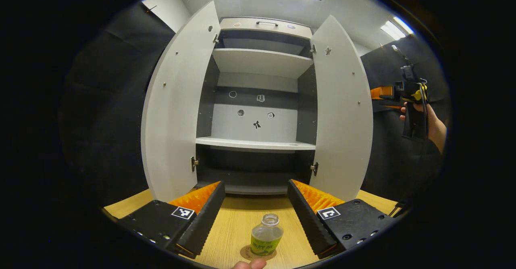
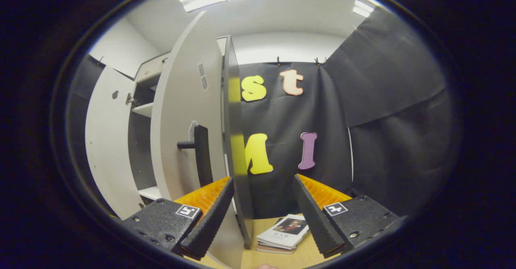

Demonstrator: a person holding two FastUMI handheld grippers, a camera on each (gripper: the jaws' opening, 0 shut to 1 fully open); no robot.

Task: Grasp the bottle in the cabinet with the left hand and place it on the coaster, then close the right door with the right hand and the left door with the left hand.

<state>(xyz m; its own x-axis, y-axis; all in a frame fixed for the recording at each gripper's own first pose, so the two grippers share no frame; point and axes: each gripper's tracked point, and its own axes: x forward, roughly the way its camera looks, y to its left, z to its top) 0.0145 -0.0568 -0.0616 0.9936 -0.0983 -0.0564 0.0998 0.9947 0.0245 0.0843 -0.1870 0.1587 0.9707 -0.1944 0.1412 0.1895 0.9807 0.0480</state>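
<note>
- Left gripper (image 1: 254,220) was spread wide, empty, above the wooden table (image 1: 234,228).
- Bottle (image 1: 266,235) stood upright on the coaster (image 1: 246,254), between the fingers, untouched.
- Right gripper (image 2: 262,214) was spread wide, straddling the right door (image 2: 183,119) edge.
- Left door (image 1: 177,107) was open.

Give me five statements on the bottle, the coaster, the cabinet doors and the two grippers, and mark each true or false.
1. The bottle stands upright on the coaster. True.
2. The bottle wears a cap. False: its mouth is open.
3. Both cabinet doors are shut. False: the left door and the right door both stand open.
4. The left gripper grips the bottle. False: its fingers are spread, with the bottle loose between them.
5. The right gripper is open, with the right door's edge between its fingers. True.
</note>
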